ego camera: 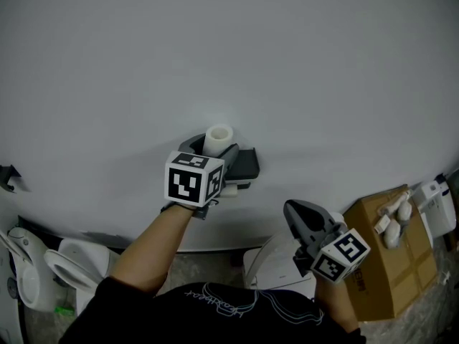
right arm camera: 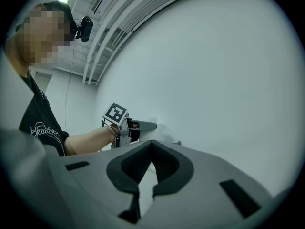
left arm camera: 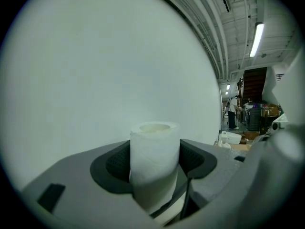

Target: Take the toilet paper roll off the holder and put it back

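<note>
The white toilet paper roll stands upright against the white wall, with my left gripper shut on it. In the left gripper view the roll fills the gap between the dark pads, which touch it on both sides. Just right of the roll, the black holder sticks out from the wall. My right gripper hangs lower right, away from the wall. Its jaws meet at the tips with nothing between them. The right gripper view also shows the left gripper at the wall.
A cardboard box with white items on top stands at the lower right. A white toilet sits at the lower left and another white fixture below the holder. The wall fills the upper view.
</note>
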### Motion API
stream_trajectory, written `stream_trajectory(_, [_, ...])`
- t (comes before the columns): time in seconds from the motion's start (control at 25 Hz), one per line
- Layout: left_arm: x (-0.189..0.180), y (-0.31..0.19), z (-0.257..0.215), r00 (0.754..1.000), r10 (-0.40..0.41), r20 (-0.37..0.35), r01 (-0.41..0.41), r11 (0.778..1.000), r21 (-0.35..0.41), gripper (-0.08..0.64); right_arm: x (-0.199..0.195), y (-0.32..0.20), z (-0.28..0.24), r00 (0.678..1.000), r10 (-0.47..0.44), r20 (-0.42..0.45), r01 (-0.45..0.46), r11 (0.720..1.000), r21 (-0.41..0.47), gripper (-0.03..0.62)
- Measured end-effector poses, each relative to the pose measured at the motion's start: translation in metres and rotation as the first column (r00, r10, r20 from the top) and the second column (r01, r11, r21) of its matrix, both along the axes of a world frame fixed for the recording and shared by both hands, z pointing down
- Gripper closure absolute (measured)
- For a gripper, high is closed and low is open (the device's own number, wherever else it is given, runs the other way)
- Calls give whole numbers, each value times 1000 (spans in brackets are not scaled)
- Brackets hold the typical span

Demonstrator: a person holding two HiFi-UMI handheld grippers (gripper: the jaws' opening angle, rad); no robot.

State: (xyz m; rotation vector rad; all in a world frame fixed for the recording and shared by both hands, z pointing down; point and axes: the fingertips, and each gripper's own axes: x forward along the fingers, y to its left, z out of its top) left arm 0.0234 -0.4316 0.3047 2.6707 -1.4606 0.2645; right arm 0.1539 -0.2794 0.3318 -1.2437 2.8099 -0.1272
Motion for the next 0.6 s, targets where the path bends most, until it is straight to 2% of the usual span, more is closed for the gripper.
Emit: stream_trajectory(0.6, [-10,72,-33,994,96,-54,-92,992,81,273,-20,28,3,1000,-10,-4,10,1000,-21,588])
